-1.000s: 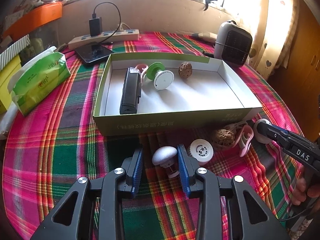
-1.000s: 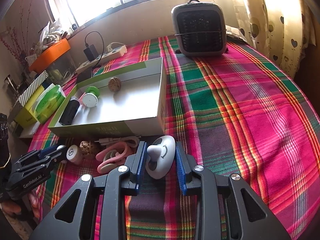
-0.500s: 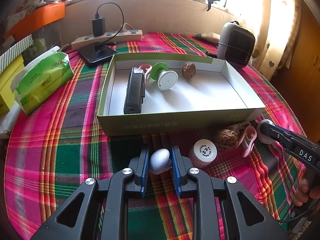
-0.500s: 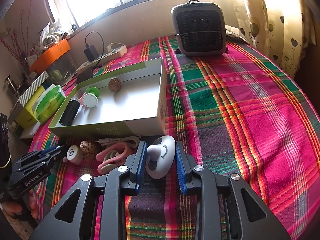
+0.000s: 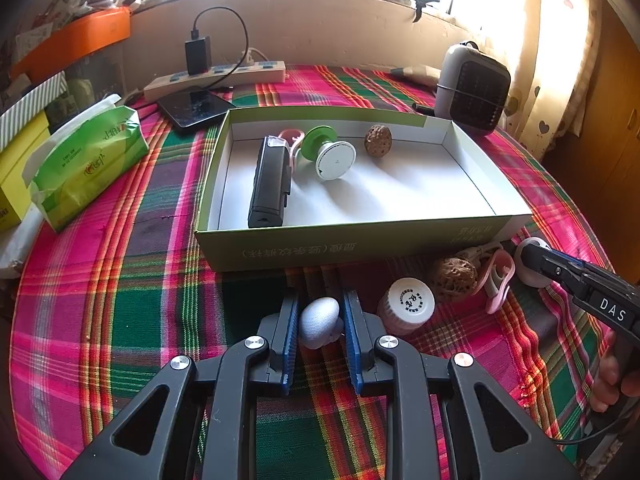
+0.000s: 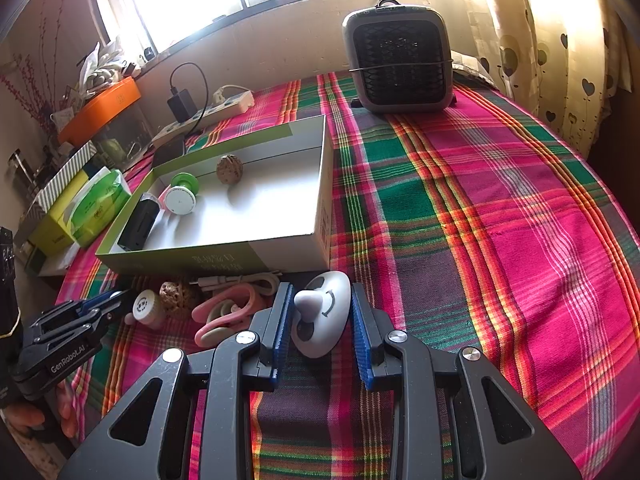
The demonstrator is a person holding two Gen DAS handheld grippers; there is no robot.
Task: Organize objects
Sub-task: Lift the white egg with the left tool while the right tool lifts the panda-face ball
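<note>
Left gripper (image 5: pixel 320 322) closed since, knob's (image 5: pixel 319 321) stem hidden

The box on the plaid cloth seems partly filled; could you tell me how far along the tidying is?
Done: the open box holds a black case, a green-and-white spool, a walnut and a pink piece. In hand: the left gripper is shut on a small grey knob; the right gripper grips a grey oval piece. Left on the cloth: a white bottle, a second walnut, a pink clip.

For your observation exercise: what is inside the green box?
Inside the box: a black case, a green-and-white spool, a walnut. A pink clip is mostly covered.
</note>
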